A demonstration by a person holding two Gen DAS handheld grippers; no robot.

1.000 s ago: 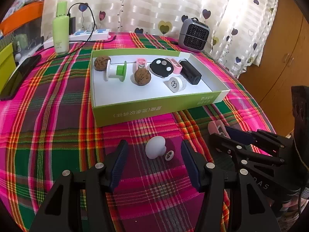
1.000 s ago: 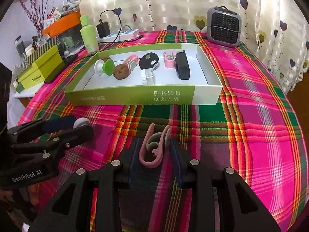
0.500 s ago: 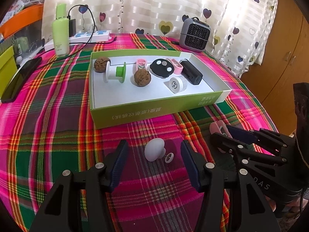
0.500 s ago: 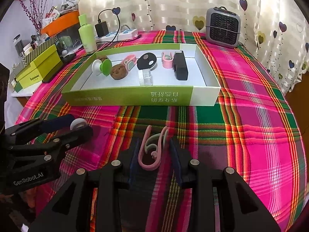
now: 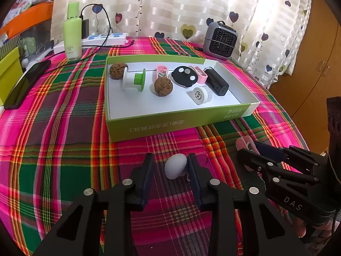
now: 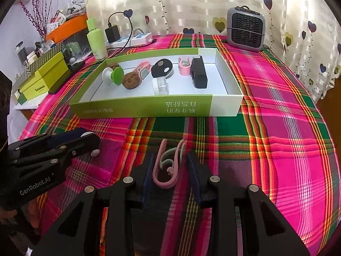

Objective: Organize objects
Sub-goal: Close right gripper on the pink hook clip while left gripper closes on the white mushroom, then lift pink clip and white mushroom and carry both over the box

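A white mushroom-shaped knob (image 5: 175, 166) lies on the plaid cloth in front of the green and white box (image 5: 170, 125). My left gripper (image 5: 170, 166) has narrowed around it; the right pad touches it, the left pad stands slightly off. My right gripper (image 6: 169, 166) straddles a pink and grey clip (image 6: 168, 164), with small gaps beside both pads. The box (image 6: 149, 108) holds two walnuts, a green and white spool, a black disc, pink clips, a black block and a round white case.
A grey mini heater (image 5: 220, 40), a green bottle (image 5: 72, 32), a power strip with cables (image 5: 102, 40) and a black phone (image 5: 25, 83) stand behind and left of the box. A yellow-green carton (image 6: 42, 76) sits at the far left.
My left gripper's jaws have closed in from wide open to close around the white knob, which has tipped. My right gripper stays around the pink clip.
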